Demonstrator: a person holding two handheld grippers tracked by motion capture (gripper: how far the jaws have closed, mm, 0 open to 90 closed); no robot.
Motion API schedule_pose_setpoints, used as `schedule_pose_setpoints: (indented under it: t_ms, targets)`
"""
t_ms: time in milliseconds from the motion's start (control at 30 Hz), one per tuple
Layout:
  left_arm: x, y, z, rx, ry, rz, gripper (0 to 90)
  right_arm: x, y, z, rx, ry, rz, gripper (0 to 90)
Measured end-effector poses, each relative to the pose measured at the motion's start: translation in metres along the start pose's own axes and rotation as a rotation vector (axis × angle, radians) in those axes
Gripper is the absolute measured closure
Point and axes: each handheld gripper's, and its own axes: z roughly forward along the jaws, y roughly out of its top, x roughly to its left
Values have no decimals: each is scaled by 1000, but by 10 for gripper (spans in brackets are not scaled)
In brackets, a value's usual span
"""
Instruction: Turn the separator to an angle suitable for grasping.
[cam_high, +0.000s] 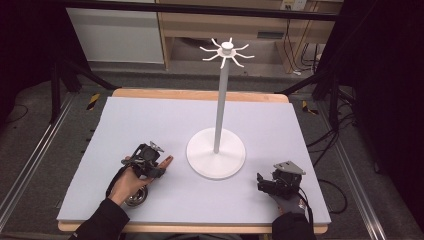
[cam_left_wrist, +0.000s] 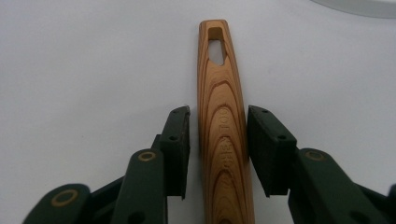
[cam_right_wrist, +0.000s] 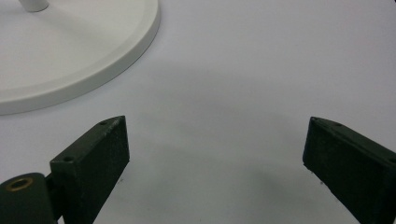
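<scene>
— Wood, that's what the handle is made of. It is long and smooth, with brown stripes curving along it, and it has a little hole near the far tip. It lies flat on the pale table, between the jaws of the left gripper.

— Is the gripper holding it?

— Almost. In the left gripper view the right pad looks like it touches the wood, and the left pad is a tiny bit away. So I'd say the handle is not squeezed yet.

— What is at the other end?

— Something round and shiny, like metal, peeks out under the person's left hand. Maybe a ladle or strainer. I can't tell.

— And the other gripper?

— The right gripper rests on the table with its jaws wide apart and nothing between them. It sits near the white stand, which has a flat round foot, a thin pole and little hooks on top like spider legs.

— How should the grab be done?

— I think both pads should press evenly on the flat sides, with the handle kept in the middle. The wood is smooth and gets thinner, so it could slip. The hole should stay free, because it looks right for a hook.
</scene>
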Motion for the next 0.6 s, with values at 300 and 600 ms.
schedule_pose_setpoints:
  t_ms: [300, 600]
  targets:
    - [1, 5, 0, 31, -13, -12, 662, -1, 0, 1, 5, 3, 1, 75]
    - [3, 5, 0, 24, -27, -16, 667, 0, 0, 1, 7, 4, 4, 75]
